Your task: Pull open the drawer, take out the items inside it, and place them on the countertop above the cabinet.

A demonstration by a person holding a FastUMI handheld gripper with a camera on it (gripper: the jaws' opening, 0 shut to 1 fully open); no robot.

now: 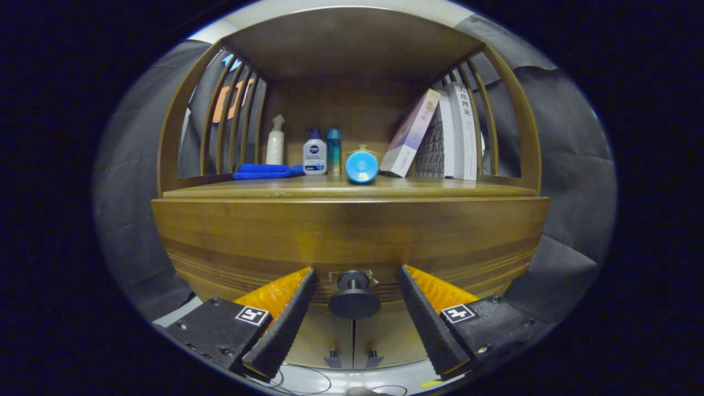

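Note:
A wooden cabinet faces me, with its drawer front (352, 231) shut and flush. The drawer's dark round knob (354, 297) sits between my fingers, with a gap on each side. My gripper (356, 273) is open, its fingertips level with the knob and close to the drawer front. The countertop (456, 190) lies above the drawer, under a shelf roof. Whatever lies inside the drawer is hidden.
On the countertop stand a white pump bottle (275, 143), a white-and-blue bottle (314, 154), a teal can (333, 149), a blue round item (361, 166), a folded blue cloth (263, 171) and several leaning books (440, 135). Slatted wooden sides close both ends. Two lower doors (352, 341) sit beneath the knob.

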